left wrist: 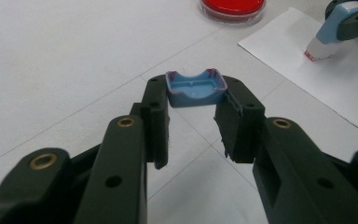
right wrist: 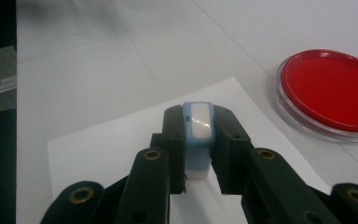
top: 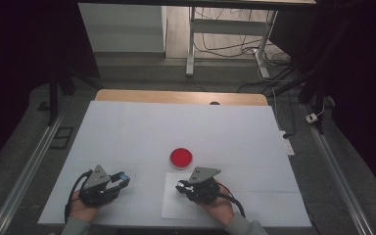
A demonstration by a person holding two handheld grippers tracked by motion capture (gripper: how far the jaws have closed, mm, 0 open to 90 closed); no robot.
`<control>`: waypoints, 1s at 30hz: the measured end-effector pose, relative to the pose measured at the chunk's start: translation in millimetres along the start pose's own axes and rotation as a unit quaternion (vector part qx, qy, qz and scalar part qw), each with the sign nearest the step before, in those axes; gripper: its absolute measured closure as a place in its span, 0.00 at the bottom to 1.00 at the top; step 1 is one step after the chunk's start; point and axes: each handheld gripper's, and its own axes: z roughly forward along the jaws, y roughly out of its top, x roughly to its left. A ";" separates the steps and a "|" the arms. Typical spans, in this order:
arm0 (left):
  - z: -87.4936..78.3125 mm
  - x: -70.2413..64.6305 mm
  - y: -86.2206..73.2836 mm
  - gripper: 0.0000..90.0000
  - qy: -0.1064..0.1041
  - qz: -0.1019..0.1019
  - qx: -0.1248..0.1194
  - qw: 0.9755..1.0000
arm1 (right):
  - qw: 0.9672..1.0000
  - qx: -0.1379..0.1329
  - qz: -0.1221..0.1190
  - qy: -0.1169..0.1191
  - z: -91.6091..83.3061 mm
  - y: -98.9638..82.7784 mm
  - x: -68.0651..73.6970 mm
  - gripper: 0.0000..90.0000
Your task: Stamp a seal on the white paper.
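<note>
Two grippers: both closed on parts of one blue stamp, low over the desk (top: 127, 127).
Left gripper (left wrist: 193, 100): jaws clamp the cap (left wrist: 196, 87) by its two short sides, at the jaw tips.
Cap: shallow blue plastic tray, rounded-rectangle outline, open side facing the camera; long axis runs across the jaws; red ink smears on the rim.
Right gripper (right wrist: 198, 135): jaws pinch the stamp (right wrist: 198, 133) on its flat sides.
Stamp: blue body with a pale glossy inset on top; long axis along the jaws, pointing down and away onto the paper (right wrist: 102, 154).
Stamp tip: left gripper view shows its white end with a red edge (left wrist: 318, 50) resting on the paper; in the right gripper view that end sits hidden behind the body.
Pad (top: 181, 157): round red ink pad in a clear plastic dish, on the desk just beyond the paper, between the two hands.
High view: left gripper (top: 120, 180) and right gripper (top: 182, 187) point inward at each other, well apart; cap shows as a blue speck, stamp too small to make out.
Desk: matte white sheet with faint seam lines.
</note>
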 end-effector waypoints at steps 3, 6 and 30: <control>0.0 0.4 -0.1 0.73 0.001 -0.002 0.000 1.000 | 1.000 0.003 0.002 0.000 -0.3 1.3 -0.9 0.84; 0.3 0.5 0.0 0.73 0.000 -0.002 0.000 1.000 | 1.000 -0.009 0.014 0.008 -3.4 2.6 -3.2 0.84; -0.1 0.9 -0.1 0.73 -0.002 -0.003 -0.002 1.000 | 0.996 -0.074 0.045 0.011 -29.4 11.5 -17.1 0.84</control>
